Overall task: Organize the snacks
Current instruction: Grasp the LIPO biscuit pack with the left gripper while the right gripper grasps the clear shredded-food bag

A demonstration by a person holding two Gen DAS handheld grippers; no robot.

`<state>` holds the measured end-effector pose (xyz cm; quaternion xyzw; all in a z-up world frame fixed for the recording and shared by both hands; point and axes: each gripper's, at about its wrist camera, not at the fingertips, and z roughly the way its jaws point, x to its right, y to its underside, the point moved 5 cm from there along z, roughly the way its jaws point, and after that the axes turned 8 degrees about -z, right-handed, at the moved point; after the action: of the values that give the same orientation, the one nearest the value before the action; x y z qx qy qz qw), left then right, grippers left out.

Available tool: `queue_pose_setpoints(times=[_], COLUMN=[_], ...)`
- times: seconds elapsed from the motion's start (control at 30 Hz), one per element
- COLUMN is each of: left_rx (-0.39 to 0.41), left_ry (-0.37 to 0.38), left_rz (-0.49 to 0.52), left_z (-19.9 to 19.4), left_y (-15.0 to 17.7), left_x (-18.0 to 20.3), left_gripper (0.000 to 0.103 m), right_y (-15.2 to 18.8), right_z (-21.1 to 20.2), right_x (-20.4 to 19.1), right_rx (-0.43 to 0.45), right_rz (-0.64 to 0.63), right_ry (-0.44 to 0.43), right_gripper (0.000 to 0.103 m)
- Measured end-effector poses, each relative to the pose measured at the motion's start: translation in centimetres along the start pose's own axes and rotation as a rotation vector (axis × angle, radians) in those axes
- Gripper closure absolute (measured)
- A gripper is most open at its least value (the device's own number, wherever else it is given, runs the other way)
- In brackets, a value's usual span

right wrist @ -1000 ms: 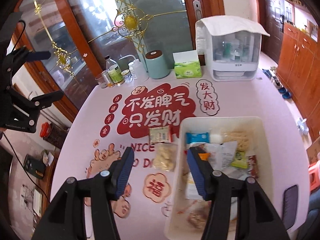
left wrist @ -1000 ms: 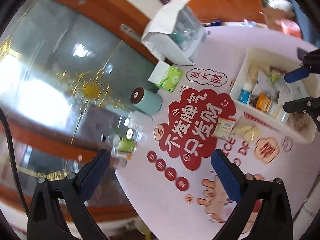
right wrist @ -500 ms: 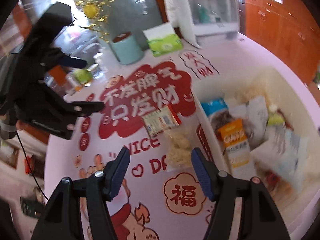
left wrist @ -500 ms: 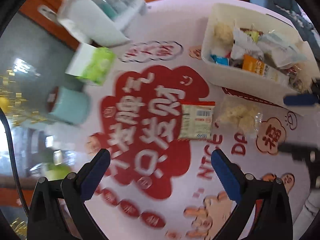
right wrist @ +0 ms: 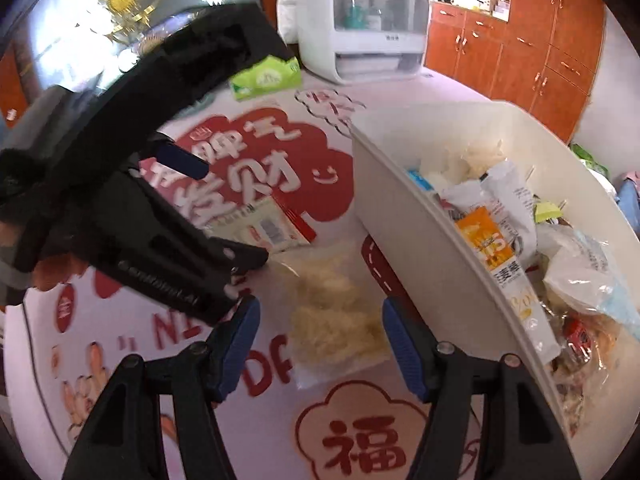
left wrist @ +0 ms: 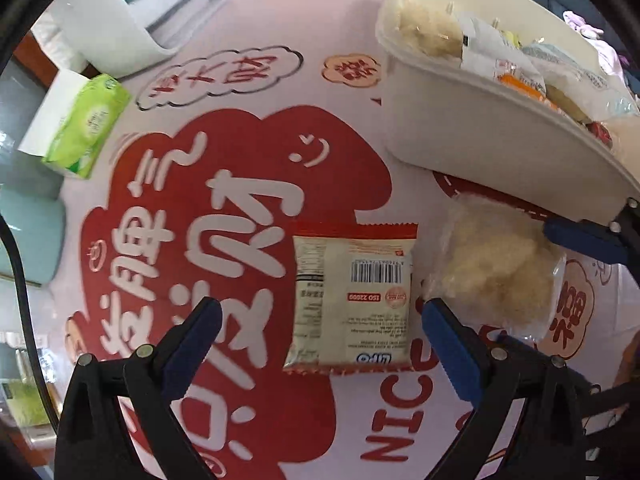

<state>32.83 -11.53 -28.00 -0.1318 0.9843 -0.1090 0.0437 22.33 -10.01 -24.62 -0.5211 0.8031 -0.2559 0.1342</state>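
Both grippers hang low over the table, angled downward. The left gripper (left wrist: 316,334) is spread wide; the right gripper (right wrist: 320,336) likewise gapes, apparently holding nothing.

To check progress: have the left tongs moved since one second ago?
Yes. The left tongs have come down toward the table, now straddling the red-edged snack packet, open.
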Motion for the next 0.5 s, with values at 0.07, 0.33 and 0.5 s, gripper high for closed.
queue_pose_setpoints(times=[0.07,0.33,0.5], left_rx=[-0.011,0.022,0.016], left_ry=[0.007,0.089,0.091], left_rz=[-0.003,-0.113,-0.164], left_z=[0.7,0.9,0.1], left_y=[0.1,0.3,1.4], left_x=[0.0,-0.5,-0.1], left_gripper=[0.003,0.05,0.059], right_y=[0.1,0.3,0.2], right_z=[1.1,2.9,2.6], right_x=[0.2,0.3,0.1], right_rx=[-0.017,-0.048,-0.038], right_rz=[0.015,0.015,0.014], right_ry=[0.021,0.05,0.011], right_gripper=[0.038,0.04,0.055])
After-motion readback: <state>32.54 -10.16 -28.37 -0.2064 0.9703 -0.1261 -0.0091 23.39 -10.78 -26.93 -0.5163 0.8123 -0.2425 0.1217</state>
